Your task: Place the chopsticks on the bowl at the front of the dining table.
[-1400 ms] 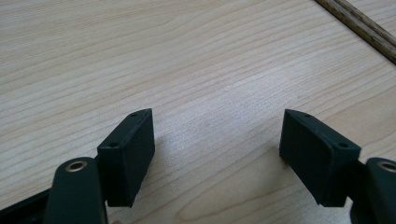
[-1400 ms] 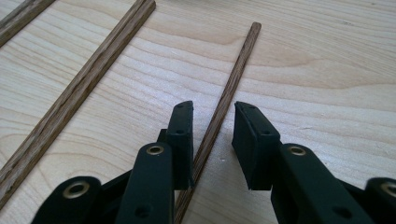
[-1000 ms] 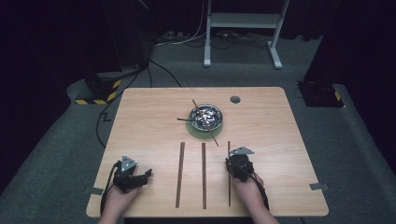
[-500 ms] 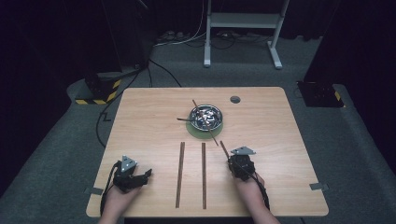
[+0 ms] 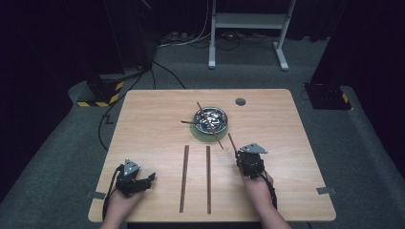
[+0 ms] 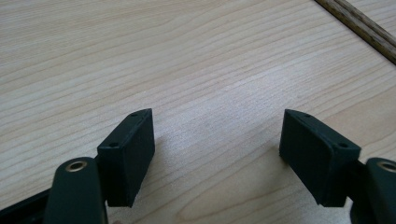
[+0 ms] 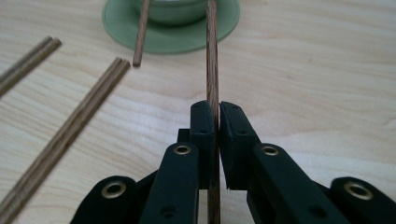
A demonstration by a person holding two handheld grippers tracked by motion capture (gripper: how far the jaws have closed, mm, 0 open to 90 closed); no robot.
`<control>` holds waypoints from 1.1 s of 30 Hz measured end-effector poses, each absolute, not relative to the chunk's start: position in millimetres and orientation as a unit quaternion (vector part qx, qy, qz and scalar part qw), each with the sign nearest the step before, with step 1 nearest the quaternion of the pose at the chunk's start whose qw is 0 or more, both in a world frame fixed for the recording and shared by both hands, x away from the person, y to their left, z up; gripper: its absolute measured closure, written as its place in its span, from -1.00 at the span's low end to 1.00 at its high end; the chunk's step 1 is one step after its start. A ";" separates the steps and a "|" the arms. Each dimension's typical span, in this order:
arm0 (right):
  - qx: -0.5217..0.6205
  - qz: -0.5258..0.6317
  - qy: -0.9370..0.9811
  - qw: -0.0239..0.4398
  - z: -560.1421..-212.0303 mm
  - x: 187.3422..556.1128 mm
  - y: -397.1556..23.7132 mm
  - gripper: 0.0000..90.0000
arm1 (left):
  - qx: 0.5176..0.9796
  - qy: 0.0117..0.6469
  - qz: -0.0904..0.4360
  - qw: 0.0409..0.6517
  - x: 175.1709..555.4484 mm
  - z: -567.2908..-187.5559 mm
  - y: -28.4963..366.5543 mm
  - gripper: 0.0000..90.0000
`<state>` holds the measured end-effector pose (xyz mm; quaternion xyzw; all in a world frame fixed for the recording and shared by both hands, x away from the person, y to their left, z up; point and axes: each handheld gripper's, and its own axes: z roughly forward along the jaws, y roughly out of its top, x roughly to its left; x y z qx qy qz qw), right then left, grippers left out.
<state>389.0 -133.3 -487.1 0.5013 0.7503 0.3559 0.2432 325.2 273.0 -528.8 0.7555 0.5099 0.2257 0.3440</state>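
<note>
Change since the earlier frames: the third wooden stick (image 5: 231,141), formerly flat on the table right of the two others, now rises at a slant from the right gripper (image 5: 241,159), its far tip toward the bowl; that gripper's jaws have just been closing, with the stick between them

Right gripper: lower centre-right of the high view, in the person's right hand (image 5: 256,184). In the right gripper view (image 7: 217,122) the jaws are pressed together on the stick (image 7: 212,56), which runs straight up the frame from between the pads to the saucer at the top edge

Left gripper (image 5: 148,177): lower left of the high view, in the left hand (image 5: 122,202). In the left gripper view (image 6: 217,140) the jaws stand wide apart over bare tabletop, nothing between them

Metal bowl (image 5: 210,119): centre of the high view, on a green saucer (image 5: 203,136), with thin sticks lying across its rim

Two wooden sticks (image 5: 184,176), (image 5: 208,177): flat on the table, lower centre of the high view, parallel and apart, between the two grippers

Wooden table (image 5: 286,124): light grain, with a small dark round disc (image 5: 240,101) near its upper right edge
</note>
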 end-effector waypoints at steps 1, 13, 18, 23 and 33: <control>0.500 0.359 0.749 0.246 -484.6 389.8 -133.0 0.88 | 0.756 0.510 0.226 0.344 325.2 -528.8 273.1 -0.41; 0.491 0.379 0.738 0.264 -464.5 401.4 -129.6 0.88 | 0.756 0.510 0.226 0.344 325.2 -528.8 273.1 -0.41; 0.488 0.387 0.734 0.271 -456.6 407.3 -127.0 0.88 | 0.756 0.510 0.226 0.344 325.2 -528.7 273.2 -0.41; 0.483 0.392 0.731 0.280 -449.8 413.2 -123.8 0.88 | 0.756 0.510 0.226 0.344 325.2 -528.8 273.2 -0.41; 0.476 0.397 0.731 0.286 -438.7 429.4 -115.7 0.88 | 0.756 0.509 0.226 0.344 325.0 -528.8 273.3 -0.41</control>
